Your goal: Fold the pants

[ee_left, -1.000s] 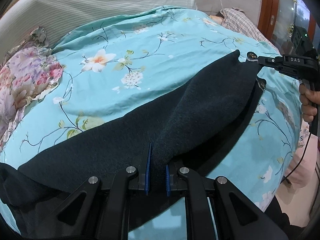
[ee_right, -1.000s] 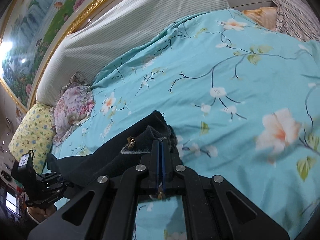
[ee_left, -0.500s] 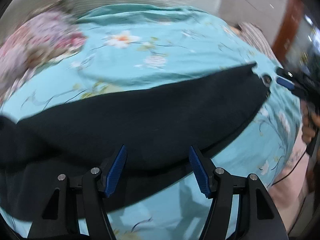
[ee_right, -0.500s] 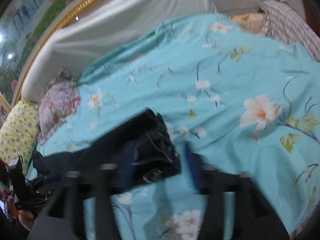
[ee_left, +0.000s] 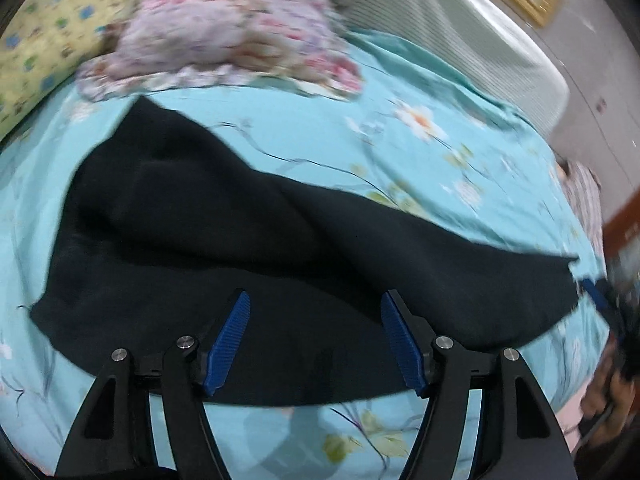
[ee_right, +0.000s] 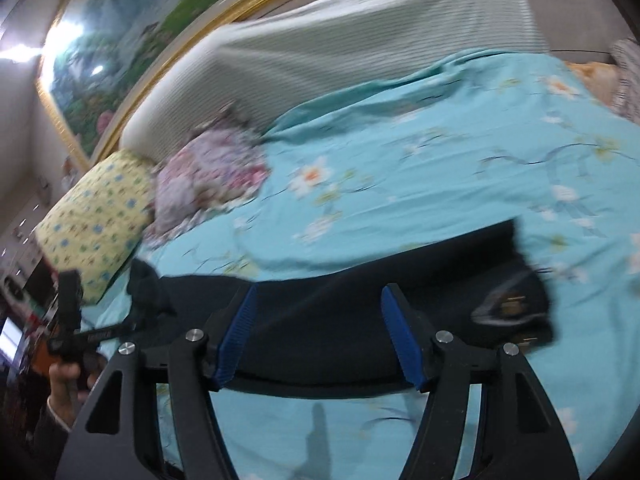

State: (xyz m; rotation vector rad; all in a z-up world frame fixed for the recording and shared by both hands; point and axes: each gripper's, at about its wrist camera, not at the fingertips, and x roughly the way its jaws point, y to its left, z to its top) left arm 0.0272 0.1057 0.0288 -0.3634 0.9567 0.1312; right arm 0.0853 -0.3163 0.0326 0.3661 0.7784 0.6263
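Dark pants [ee_left: 248,248] lie stretched across a turquoise floral bed sheet [ee_left: 400,152]; they also show in the right wrist view [ee_right: 340,320], with the waistband end and a label at the right [ee_right: 512,304]. My left gripper [ee_left: 316,340] is open and empty, hovering over the near edge of the pants. My right gripper [ee_right: 316,336] is open and empty, over the near edge of the pants near the waistband end. The left gripper also shows at the far left of the right wrist view [ee_right: 120,326]. Both views are motion-blurred.
A pink floral pillow [ee_left: 240,36] and a yellow patterned pillow [ee_left: 44,36] lie at the head of the bed. A white striped headboard cover [ee_right: 340,48] stands behind, under a gold-framed picture [ee_right: 132,20]. The bed's near edge runs just below the grippers.
Both grippers let go of the pants and opened. The pants dropped flat on the sheet. Both grippers pulled back and swung toward the pillow end.
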